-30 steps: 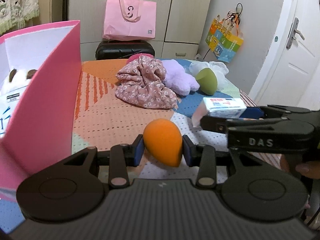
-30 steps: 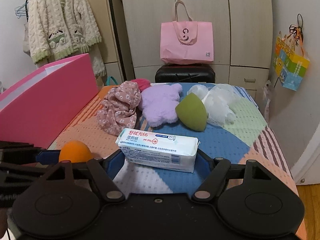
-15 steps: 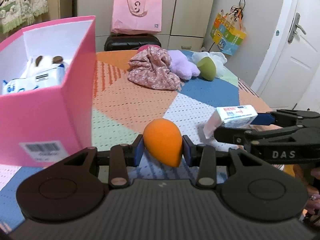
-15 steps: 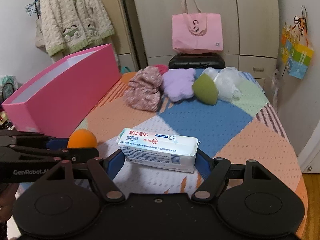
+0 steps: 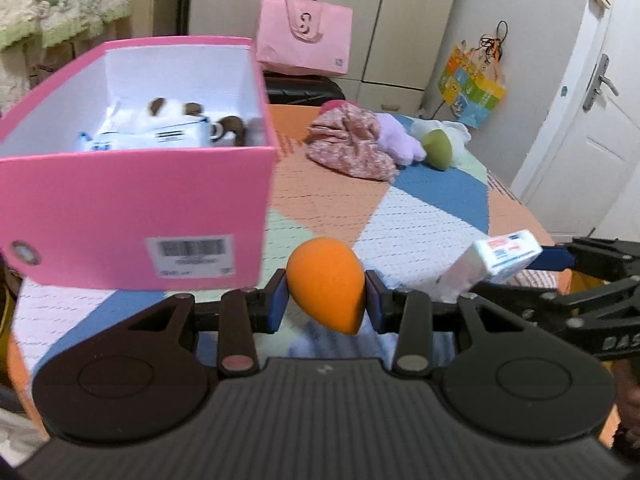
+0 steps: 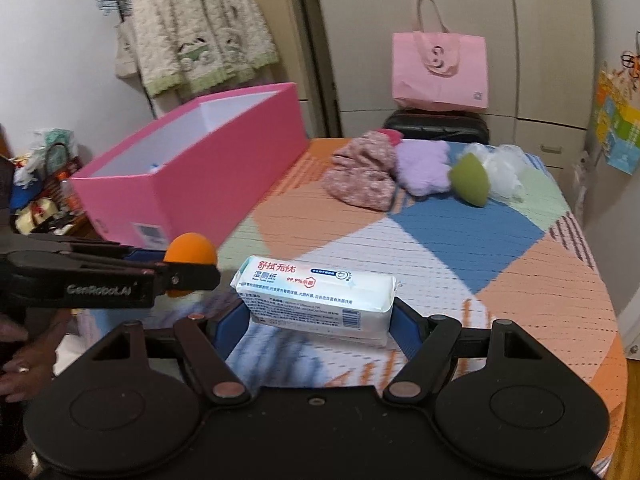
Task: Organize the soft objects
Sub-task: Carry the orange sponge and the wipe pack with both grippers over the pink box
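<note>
My left gripper (image 5: pixel 326 300) is shut on an orange egg-shaped sponge (image 5: pixel 326 282), held above the table's near edge; the sponge shows in the right wrist view (image 6: pixel 191 250) too. My right gripper (image 6: pixel 320 320) is shut on a white pack of wet wipes (image 6: pixel 316 294), also seen in the left wrist view (image 5: pixel 500 258). The open pink box (image 5: pixel 132 216) stands at the left, with a wipes pack and a plush toy (image 5: pixel 160 114) inside. A floral cloth (image 5: pixel 350 146), a purple plush (image 5: pixel 396 140), a green sponge (image 5: pixel 438 148) and a white mesh puff (image 6: pixel 502 170) lie at the far end.
The table has a patchwork cover (image 6: pixel 460 248). A pink tote bag (image 6: pixel 440 70) sits on a black suitcase (image 6: pixel 436 130) behind the table. A door (image 5: pixel 592 140) is at the right. Bags and clutter (image 6: pixel 40 184) lie left of the box.
Both grippers have pulled back and risen with their loads. The left gripper has turned left, so the box's open top and front label now show.
</note>
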The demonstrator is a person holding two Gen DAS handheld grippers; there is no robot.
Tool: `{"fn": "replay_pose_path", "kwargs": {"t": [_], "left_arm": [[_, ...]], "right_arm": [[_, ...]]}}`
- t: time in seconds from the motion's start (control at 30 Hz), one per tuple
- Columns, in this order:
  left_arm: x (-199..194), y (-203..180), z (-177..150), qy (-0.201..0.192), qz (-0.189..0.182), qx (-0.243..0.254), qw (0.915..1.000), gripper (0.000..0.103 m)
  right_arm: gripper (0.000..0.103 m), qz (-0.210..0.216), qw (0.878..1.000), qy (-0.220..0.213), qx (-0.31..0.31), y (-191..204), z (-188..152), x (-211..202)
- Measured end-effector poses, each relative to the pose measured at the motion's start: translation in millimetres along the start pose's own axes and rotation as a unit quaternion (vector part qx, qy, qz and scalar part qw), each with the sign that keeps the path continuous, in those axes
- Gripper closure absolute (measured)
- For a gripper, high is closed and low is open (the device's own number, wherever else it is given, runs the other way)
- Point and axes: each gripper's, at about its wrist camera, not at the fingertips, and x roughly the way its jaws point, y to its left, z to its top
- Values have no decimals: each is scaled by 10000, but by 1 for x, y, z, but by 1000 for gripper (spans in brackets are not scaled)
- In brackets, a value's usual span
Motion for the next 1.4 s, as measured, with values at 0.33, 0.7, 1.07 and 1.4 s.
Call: {"fn": "replay_pose_path", "kwargs": {"t": [0.33,0.7,1.07,1.4], "left_arm": [[-50,21,-5,-281,-44,-124,9995,64],[-90,37,18,-657,27,34,9978,64],[-99,82,65,-680,-14,-9,9977,64],[-35,128,115,69,-141,-326,9993,64]], "right_arm": [[24,451,9988,-75,-149,37,-2,-16],[24,901,9936,-309,-610,82,27,-23],[24,989,9892,-527,-946,102,69,-9],[24,1437,9816,-462,-1171,98,125,53]]}}
